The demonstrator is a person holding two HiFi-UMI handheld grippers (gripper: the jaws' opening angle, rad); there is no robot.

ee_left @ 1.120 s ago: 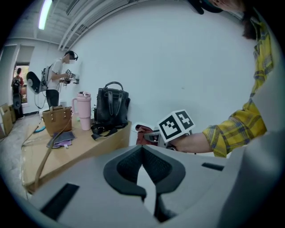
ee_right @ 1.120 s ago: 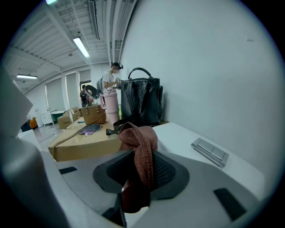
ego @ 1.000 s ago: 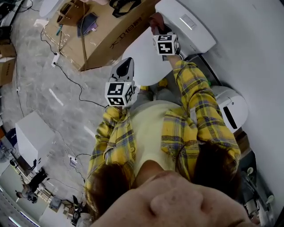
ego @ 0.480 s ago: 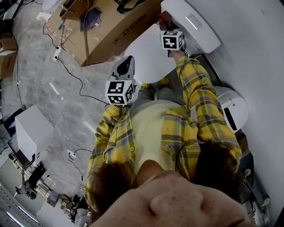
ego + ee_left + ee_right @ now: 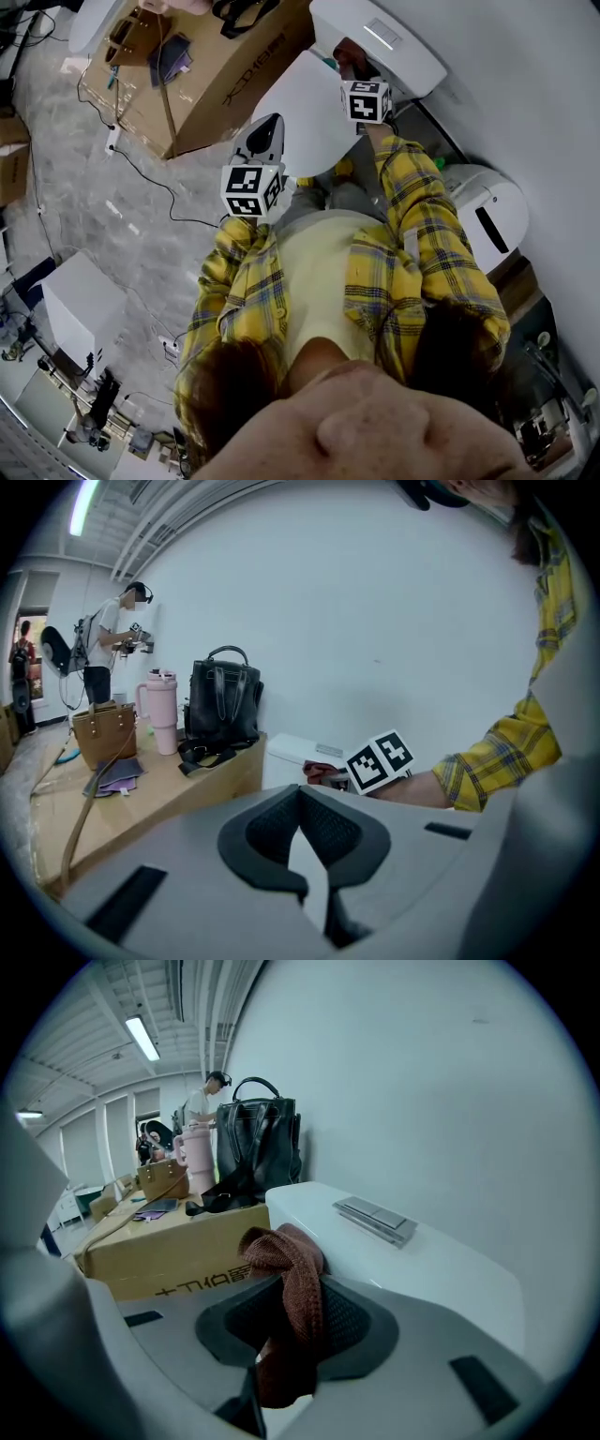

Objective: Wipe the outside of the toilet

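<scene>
The white toilet shows in the head view with its tank (image 5: 380,37) against the wall and the closed lid (image 5: 305,112) below it. My right gripper (image 5: 352,67) is shut on a brown rag (image 5: 349,56), which lies against the tank's front edge. In the right gripper view the rag (image 5: 289,1274) hangs bunched between the jaws, just before the tank top (image 5: 422,1265) and its flush buttons (image 5: 377,1218). My left gripper (image 5: 266,128) hovers beside the lid's left edge. Its jaws are shut with nothing between them (image 5: 302,803).
A cardboard box (image 5: 211,66) stands left of the toilet, bearing a black bag (image 5: 223,700), a pink cup (image 5: 159,710) and a tan bag (image 5: 101,733). A round white bin (image 5: 489,220) sits by the wall at right. Cables (image 5: 141,159) cross the floor. Another person (image 5: 108,639) stands far off.
My right gripper has slid the rag from the tank's left end along its front edge toward the middle. The left gripper has stayed beside the lid.
</scene>
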